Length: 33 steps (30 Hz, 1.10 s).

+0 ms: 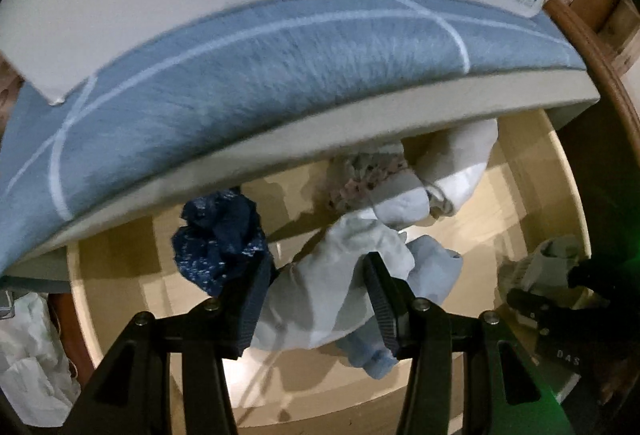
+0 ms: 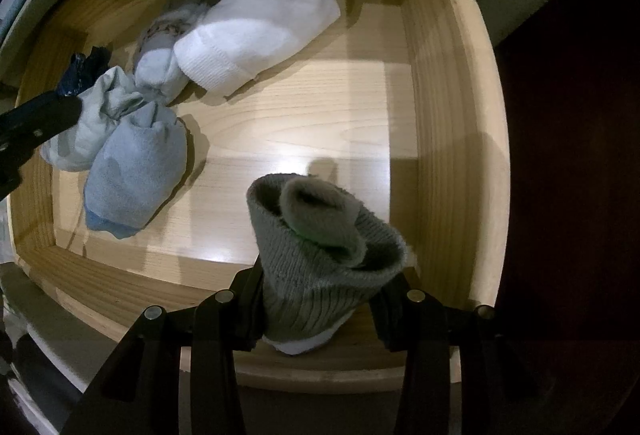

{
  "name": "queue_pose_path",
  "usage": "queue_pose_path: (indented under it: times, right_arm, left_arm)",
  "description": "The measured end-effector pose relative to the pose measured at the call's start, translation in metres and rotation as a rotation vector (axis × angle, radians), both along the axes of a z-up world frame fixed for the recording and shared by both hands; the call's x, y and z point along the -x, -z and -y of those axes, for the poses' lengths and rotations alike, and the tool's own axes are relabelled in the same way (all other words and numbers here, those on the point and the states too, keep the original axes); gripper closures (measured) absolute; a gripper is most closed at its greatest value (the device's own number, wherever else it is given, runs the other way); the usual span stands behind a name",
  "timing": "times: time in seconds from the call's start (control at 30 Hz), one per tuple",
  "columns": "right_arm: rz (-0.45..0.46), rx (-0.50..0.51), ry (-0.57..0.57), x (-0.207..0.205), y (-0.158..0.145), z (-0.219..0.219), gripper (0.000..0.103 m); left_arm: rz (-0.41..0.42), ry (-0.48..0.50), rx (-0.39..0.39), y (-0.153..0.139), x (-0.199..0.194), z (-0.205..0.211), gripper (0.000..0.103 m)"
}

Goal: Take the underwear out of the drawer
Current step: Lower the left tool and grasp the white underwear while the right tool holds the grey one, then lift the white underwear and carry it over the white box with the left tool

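Reaching into the wooden drawer [image 2: 452, 139], the left gripper [image 1: 316, 299] has its two fingers on both sides of a pale grey-blue bundle [image 1: 320, 299]. The fingers touch the cloth and seem to grasp it, and the bundle lies low in the drawer near the front wall. A dark blue bundle [image 1: 220, 239] sits just beside the left finger. Behind it are a light blue bundle [image 2: 136, 179], a speckled piece [image 1: 360, 175] and a white sock roll [image 2: 260, 35], all on the drawer floor. A mattress with a blue cover [image 1: 240, 83] hangs over the back of the drawer.

The right gripper [image 2: 320, 299] is clenched on a grey knitted roll [image 2: 320, 259], held above the front right corner of the drawer. Its white underside shows between the fingers.
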State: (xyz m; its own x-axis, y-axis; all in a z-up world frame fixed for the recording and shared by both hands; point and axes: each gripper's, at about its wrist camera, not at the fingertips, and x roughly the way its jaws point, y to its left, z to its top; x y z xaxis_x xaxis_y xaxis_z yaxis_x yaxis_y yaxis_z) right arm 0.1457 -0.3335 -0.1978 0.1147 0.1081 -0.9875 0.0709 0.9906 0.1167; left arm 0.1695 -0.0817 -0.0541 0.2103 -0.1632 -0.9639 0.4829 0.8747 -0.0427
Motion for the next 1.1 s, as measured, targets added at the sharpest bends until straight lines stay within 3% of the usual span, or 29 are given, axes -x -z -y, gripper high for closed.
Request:
queue_pose_path:
  times: [0.2,0.4,1.1]
  right_arm:
    - [-0.002,0.002,-0.004,-0.001,-0.004,-0.005,0.063]
    - [-0.002,0.000,-0.006,-0.001,-0.006,-0.007,0.063]
    - [0.000,-0.005,-0.010,-0.001,-0.008,-0.011,0.061]
  left_arm:
    - [-0.079,-0.008,-0.007,0.011,-0.002,0.002,0.052]
    - [-0.119,-0.007,-0.115,0.029,0.010,0.003,0.052]
    - [-0.301,-0.370,-0.018,0.034,0.014,-0.110,0.051]
